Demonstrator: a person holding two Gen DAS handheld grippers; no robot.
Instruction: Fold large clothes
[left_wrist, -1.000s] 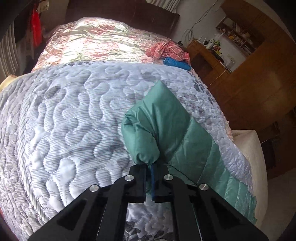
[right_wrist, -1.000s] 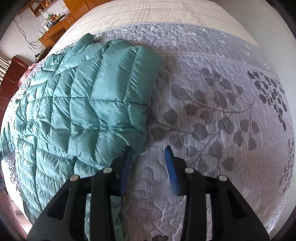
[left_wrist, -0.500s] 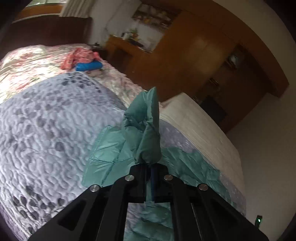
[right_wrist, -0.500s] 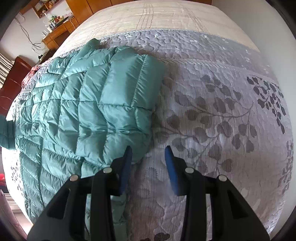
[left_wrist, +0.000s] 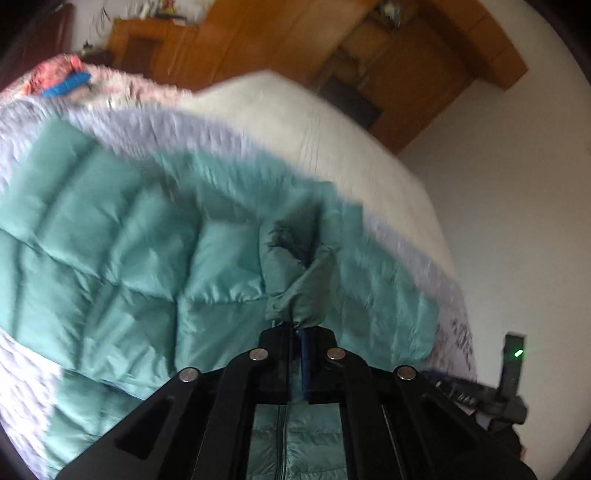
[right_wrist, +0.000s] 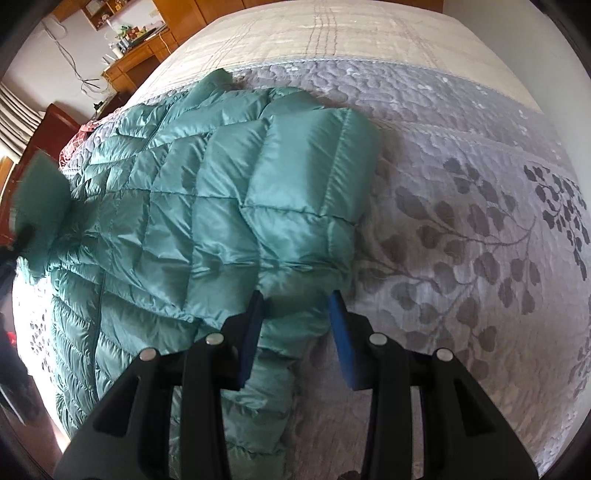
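A teal quilted puffer jacket (right_wrist: 207, 206) lies spread on the bed's grey leaf-patterned quilt (right_wrist: 461, 221), its front zip near me in the left wrist view. My left gripper (left_wrist: 301, 334) is shut on the bunched sleeve cuff (left_wrist: 295, 273) and holds it up above the jacket body (left_wrist: 122, 254). In the right wrist view that lifted sleeve (right_wrist: 40, 199) is a blur at the far left. My right gripper (right_wrist: 295, 325) points steeply down over the jacket's near edge. It is open, with jacket fabric lying below and between the blue pads (right_wrist: 341, 332), which do not press on it.
A cream sheet (right_wrist: 332, 33) covers the far end of the bed. Wooden cabinets (left_wrist: 295, 40) and a cluttered desk (right_wrist: 125, 51) stand beyond it by a white wall. A pink and blue bundle (left_wrist: 62, 81) lies at the bed's head. A black device with a green light (left_wrist: 515, 354) shows at lower right.
My left gripper has swung the sleeve from out over the bare quilt to above the jacket body, rolling as it went. The right gripper has barely moved; jacket fabric now lies between its fingers.
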